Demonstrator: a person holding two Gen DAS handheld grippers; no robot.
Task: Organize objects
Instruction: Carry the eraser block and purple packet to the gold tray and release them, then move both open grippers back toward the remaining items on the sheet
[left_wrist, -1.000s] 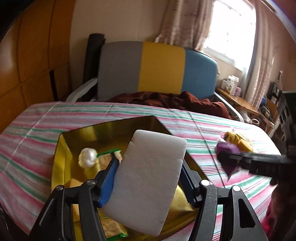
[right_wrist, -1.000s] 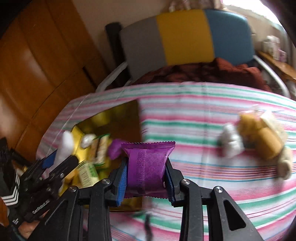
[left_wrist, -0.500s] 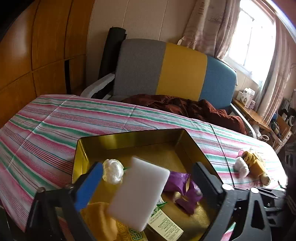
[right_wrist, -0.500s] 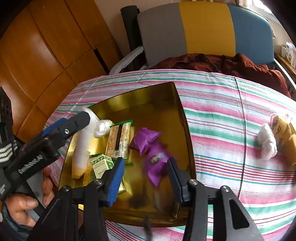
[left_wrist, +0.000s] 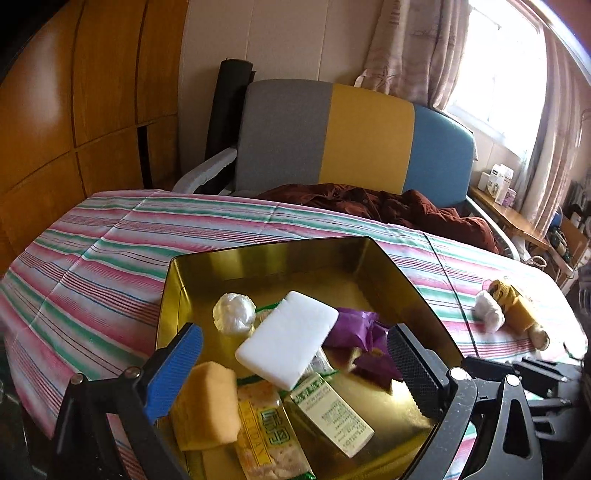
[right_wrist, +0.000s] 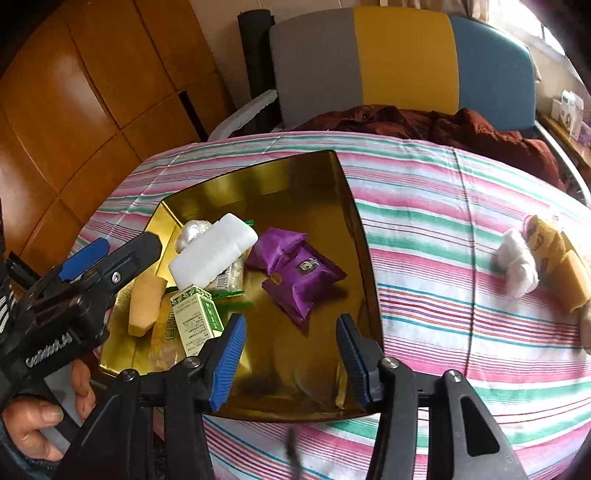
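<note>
We are holding both tongs over the gold tin (right_wrist: 354, 236) on the striped table (right_wrist: 443, 229): left tongs (left_wrist: 291, 360) spread wide, right tongs (right_wrist: 290, 341) partly parted, both empty. White block (right_wrist: 212, 251) and purple packets (right_wrist: 295, 269) are lying inside; farther off, a yellow plush toy (right_wrist: 554, 254).

Ahead of the right tongs (right_wrist: 291, 354), one gold tray (right_wrist: 364, 258) holds two purple packets (right_wrist: 301, 277), one white block (right_wrist: 212, 251), one yellow sponge (right_wrist: 144, 302), one green-and-white box (right_wrist: 197, 317), one white ball (right_wrist: 192, 232). Right of them: one plush toy (right_wrist: 554, 258).
</note>
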